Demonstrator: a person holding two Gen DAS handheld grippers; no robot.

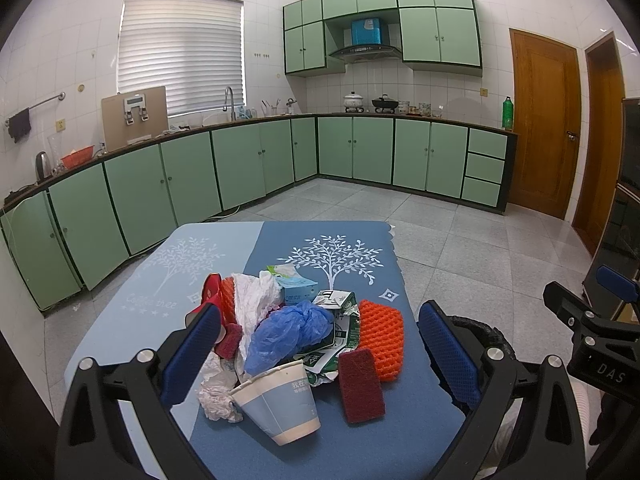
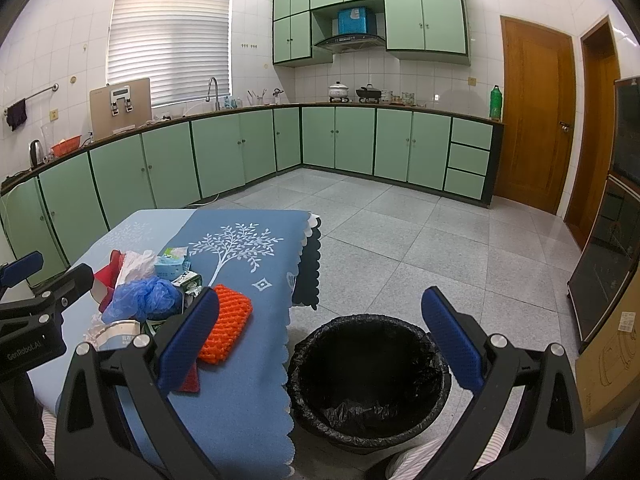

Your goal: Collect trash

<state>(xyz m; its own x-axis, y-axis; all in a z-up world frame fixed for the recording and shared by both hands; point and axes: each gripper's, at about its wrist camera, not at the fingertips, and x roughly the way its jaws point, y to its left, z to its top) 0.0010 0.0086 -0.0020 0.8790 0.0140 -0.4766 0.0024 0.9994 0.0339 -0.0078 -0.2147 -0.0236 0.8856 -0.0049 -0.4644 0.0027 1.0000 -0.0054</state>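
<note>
A heap of trash lies on the blue tablecloth (image 1: 404, 432). It holds a paper cup (image 1: 280, 404) on its side, a dark red scouring pad (image 1: 360, 386), an orange foam net (image 1: 380, 338), a blue plastic bag (image 1: 288, 332), crumpled white paper (image 1: 256, 300), a green carton (image 1: 344, 316) and a small blue box (image 1: 298, 290). My left gripper (image 1: 320, 308) hovers open just before the heap, holding nothing. My right gripper (image 2: 320, 294) is open and empty above the black-lined bin (image 2: 360, 322), which stands on the floor by the table's right edge.
Green kitchen cabinets (image 2: 352, 140) line the far walls across a tiled floor (image 2: 420, 232). A cardboard box (image 2: 612, 360) and a dark glass-fronted cabinet (image 2: 608, 256) stand right of the bin. Two wooden doors (image 2: 536, 112) are at the back right.
</note>
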